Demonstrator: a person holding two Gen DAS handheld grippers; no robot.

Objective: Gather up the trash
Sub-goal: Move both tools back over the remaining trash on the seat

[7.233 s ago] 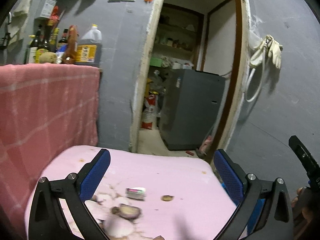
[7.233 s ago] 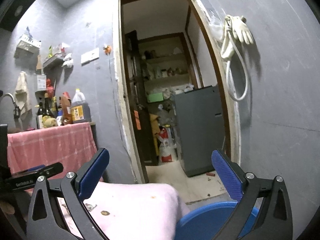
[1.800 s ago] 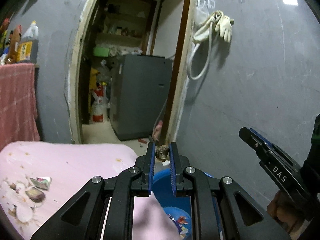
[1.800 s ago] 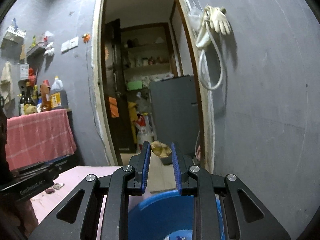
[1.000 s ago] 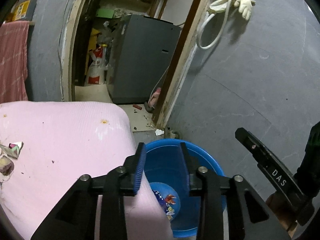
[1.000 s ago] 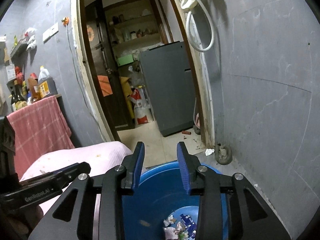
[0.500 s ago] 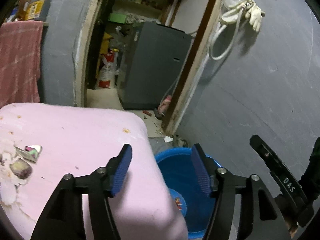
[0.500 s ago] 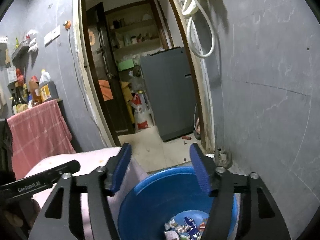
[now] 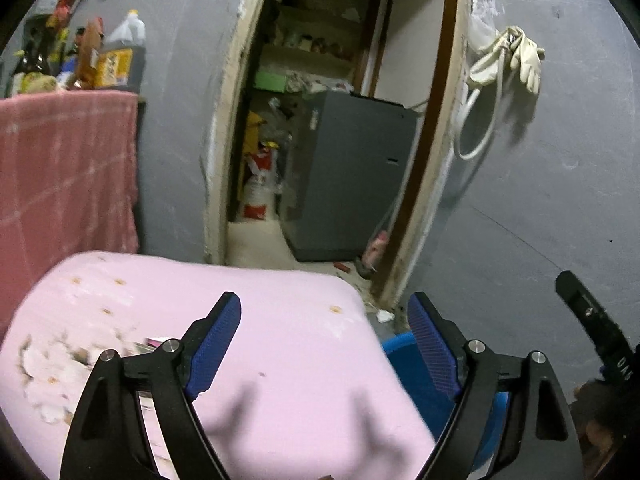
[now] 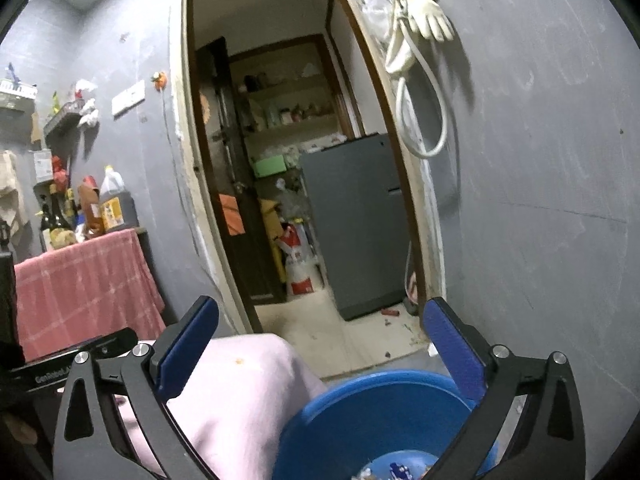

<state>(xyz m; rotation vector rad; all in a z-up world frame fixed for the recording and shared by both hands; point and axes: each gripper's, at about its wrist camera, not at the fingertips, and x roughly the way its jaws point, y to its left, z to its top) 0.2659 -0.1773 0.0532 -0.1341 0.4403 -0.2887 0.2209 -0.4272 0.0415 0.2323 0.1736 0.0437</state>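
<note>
Both scraps I held a moment ago are now dropped: my left gripper (image 9: 324,344) and right gripper (image 10: 320,352) are opening, empty, above the round blue plastic basin (image 10: 360,412), while more trash (image 9: 52,364) lies left of it on the pink surface (image 9: 288,344).

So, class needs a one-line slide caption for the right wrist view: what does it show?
Right gripper, jaws opening and empty, above a blue basin holding trash beside a pink-covered table.

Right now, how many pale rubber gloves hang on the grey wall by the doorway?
1 pale rubber glove shows clearly, hanging with a looped white hose right of the doorway. A second may be bunched behind it.
</note>
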